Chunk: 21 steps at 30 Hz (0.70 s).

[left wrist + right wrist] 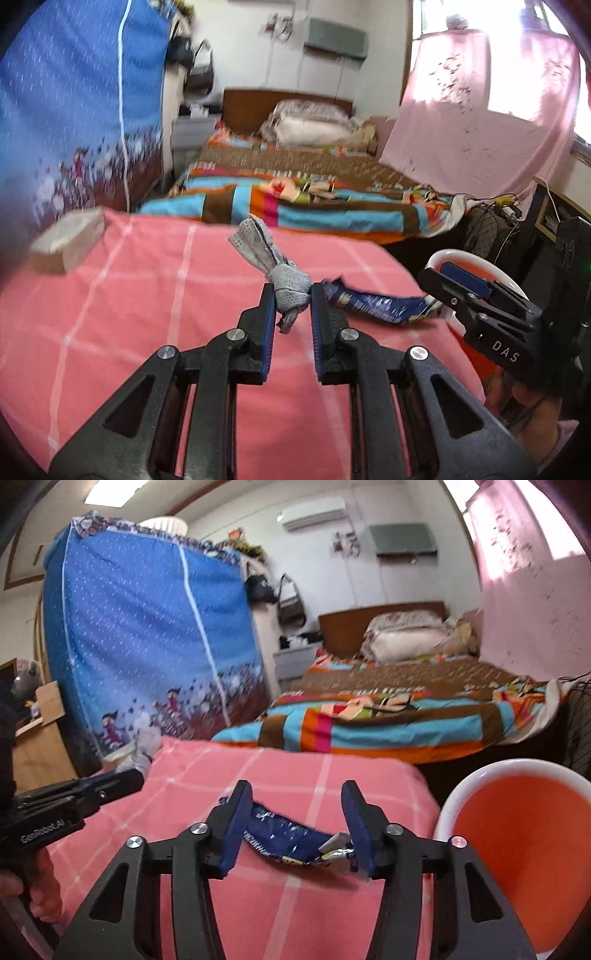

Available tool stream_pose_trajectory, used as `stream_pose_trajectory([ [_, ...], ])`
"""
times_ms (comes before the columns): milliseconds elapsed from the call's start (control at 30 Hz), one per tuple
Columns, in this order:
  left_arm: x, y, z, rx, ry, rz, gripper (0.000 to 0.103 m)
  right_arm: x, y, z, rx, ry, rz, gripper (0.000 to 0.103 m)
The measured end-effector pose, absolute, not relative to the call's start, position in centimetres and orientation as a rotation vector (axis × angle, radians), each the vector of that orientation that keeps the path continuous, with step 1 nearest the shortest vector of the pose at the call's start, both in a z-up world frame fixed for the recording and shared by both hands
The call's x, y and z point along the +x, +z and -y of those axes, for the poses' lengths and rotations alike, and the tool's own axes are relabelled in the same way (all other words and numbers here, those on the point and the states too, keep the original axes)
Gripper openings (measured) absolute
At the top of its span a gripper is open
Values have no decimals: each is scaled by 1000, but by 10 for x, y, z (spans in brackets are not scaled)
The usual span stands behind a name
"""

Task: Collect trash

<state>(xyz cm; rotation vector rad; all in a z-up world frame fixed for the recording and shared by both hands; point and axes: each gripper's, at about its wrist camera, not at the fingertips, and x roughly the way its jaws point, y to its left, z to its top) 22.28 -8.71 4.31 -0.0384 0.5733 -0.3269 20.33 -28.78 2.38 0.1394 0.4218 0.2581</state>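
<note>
A knotted grey perforated cloth hangs over the pink checked cover, and my left gripper is shut on its knot. Just right of it a crumpled blue snack wrapper lies on the cover. In the right wrist view that wrapper lies between the jaws of my right gripper, which stands open, the pads wide apart and not squeezing it. The right gripper also shows at the right of the left wrist view, and the left gripper with the grey cloth at the left of the right wrist view.
A white bin with an orange liner stands just off the cover's right edge. A pale box sits at the cover's far left. Beyond are a bed with a striped blanket, a blue fabric wardrobe and pink curtains.
</note>
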Motion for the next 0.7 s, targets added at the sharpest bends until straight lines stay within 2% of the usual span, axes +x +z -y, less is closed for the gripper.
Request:
stream_pose_trajectory([
  [167, 227, 34, 84, -58, -327, -644, 21, 227, 8, 274, 29, 314, -581, 53],
  [433, 228, 28, 85, -61, -343, -682, 21, 230, 1, 271, -20, 308, -623, 52],
  [467, 228, 27, 85, -65, -344, -686, 21, 228, 1, 272, -22, 299, -624, 50],
  [500, 229, 27, 85, -68, -344, -689, 21, 231, 0, 272, -21, 297, -626, 43],
  [600, 229, 27, 84, -73, -341, -693, 21, 233, 0, 275, -8, 300, -632, 39],
  [700, 228, 28, 84, -73, -340, -694, 21, 236, -2, 277, -1, 299, -638, 27],
])
